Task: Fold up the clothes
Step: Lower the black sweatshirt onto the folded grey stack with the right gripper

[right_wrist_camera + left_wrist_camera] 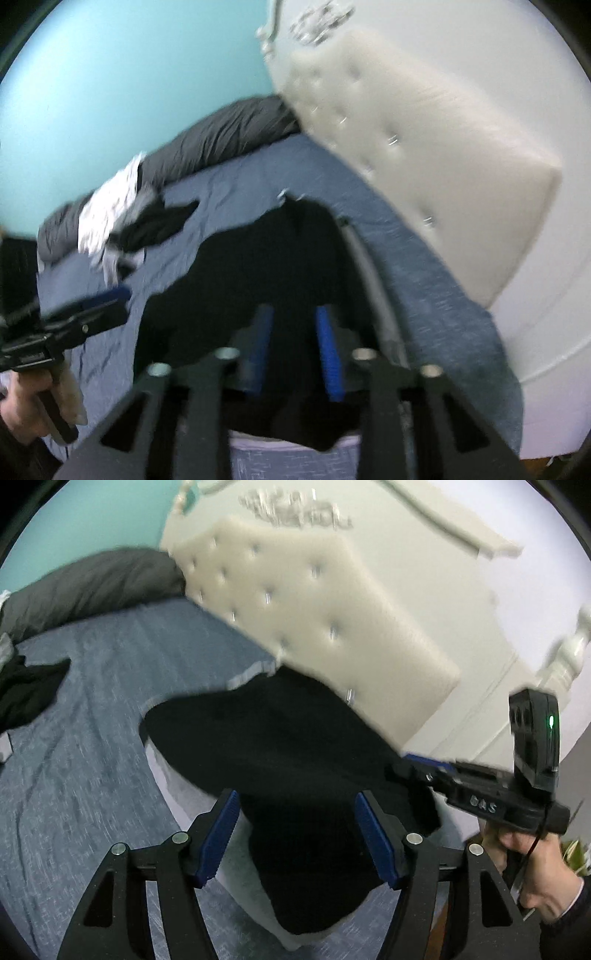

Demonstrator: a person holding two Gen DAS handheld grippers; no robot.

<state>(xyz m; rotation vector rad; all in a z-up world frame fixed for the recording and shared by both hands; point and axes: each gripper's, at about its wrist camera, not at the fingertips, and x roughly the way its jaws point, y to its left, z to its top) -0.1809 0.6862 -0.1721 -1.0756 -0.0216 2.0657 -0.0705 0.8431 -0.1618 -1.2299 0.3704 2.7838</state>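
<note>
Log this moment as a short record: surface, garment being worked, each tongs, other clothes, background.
surface: bed with blue sheet
garment: black garment lying on the sheet
left tongs: open, pads either side of the black cloth, not pressing
right tongs: narrow gap over the black cloth; grip unclear from blur
other clothes: dark and white pile near the grey pillow
background: cream tufted headboard, turquoise wall

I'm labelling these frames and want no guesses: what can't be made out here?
- Black garment: its type and shape are lost to blur and darkness in both views.
- Left tool: whether its pads press the cloth is unclear; the cloth blends in.
- Right tool: its grip is smeared by blur in its own view.
- Clothes pile: too blurred to tell the items apart; cut off by the edge in the left view.
</note>
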